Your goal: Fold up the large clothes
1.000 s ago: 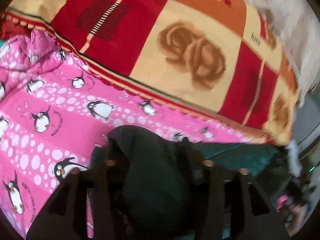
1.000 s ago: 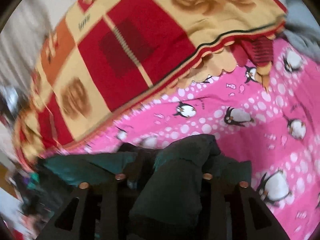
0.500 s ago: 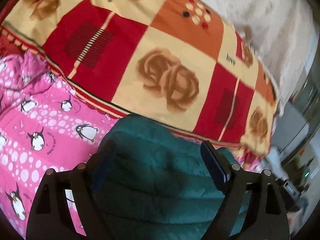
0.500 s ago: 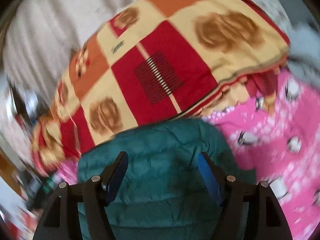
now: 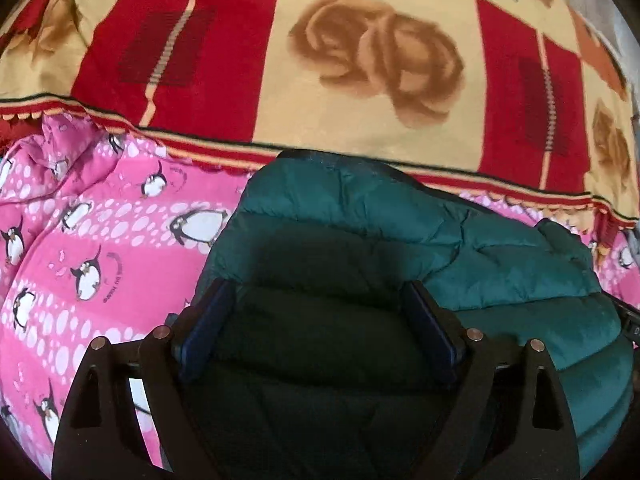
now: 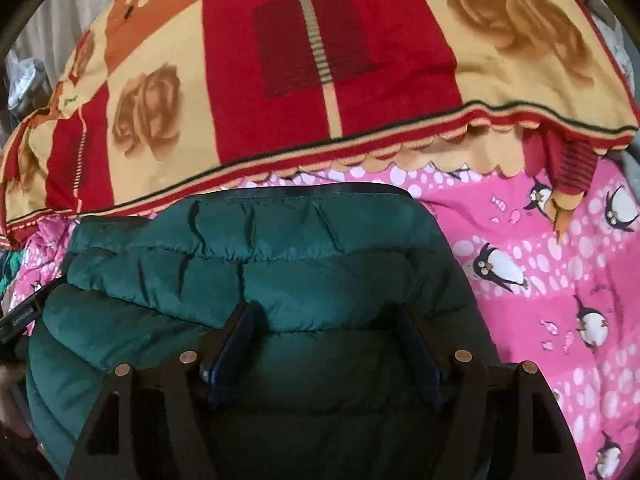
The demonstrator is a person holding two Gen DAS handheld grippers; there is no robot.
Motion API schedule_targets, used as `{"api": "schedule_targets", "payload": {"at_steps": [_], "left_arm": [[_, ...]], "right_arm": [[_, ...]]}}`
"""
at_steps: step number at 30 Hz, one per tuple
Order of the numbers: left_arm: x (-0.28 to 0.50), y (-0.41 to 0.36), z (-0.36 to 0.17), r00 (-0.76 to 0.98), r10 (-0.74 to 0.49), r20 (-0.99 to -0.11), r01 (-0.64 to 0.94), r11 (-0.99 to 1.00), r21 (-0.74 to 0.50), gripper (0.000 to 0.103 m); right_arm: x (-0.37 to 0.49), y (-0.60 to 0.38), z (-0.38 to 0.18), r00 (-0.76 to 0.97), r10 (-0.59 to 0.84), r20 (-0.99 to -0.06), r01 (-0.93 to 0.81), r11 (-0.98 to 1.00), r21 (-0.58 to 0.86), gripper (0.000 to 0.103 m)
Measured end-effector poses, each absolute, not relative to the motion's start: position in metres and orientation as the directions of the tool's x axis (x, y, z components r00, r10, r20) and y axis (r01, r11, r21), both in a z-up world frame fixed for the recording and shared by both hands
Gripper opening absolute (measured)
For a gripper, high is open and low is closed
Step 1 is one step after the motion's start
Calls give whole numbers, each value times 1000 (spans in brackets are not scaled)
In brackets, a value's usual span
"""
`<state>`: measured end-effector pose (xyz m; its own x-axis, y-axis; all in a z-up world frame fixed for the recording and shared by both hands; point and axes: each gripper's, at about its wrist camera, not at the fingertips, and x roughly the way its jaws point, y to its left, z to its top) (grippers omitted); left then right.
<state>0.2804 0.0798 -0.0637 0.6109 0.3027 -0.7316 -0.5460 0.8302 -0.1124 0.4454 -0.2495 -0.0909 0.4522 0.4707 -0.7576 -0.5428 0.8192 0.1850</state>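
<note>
I have both sets of jaws spread apart over the green jacket, gripping nothing. The left gripper and right gripper hover side by side, I judge to press or smooth the fold. The jacket lies bunched on the bed's pink sheet, puffy and quilted, just below the red-and-yellow blanket.

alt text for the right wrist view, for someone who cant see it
The open right claw sits over a green puffer jacket on a pink penguin-print sheet. A red-and-cream rose-patterned blanket lies behind.
</note>
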Motion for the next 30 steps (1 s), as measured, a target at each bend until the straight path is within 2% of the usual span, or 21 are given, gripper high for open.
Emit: {"api": "schedule_targets", "payload": {"at_steps": [6,19,22,24,26,29,30], "left_arm": [[282,83,-69,603,290,-743,-545,830,-119,88],[276,80,-63,608,297,-736,-551,826,-122,88],[266,70,-39,643,341,-686,-553,826,-108,88],[256,50,-14,718,326,-615,-495,860,-122,88],[252,27,1,771,266,-579,-411,902,-133,88],[253,-2,6,776,205,-597,-338,934,-118,88],[258,-12,0,755,195,-626,-330,938,-105,88]], "right_arm": [[452,-243,-104,433,434,-790,-528,832,168,75],[448,-246,-100,449,439,-778,-525,835,168,75],[445,-245,-87,463,414,-784,-519,843,138,74],[434,-249,-66,506,440,-742,-516,844,149,74],[417,-251,-44,522,515,-680,-546,814,197,74],[388,-237,-26,501,599,-625,-626,749,216,74],[379,-228,-24,490,611,-622,-655,729,199,74]]}}
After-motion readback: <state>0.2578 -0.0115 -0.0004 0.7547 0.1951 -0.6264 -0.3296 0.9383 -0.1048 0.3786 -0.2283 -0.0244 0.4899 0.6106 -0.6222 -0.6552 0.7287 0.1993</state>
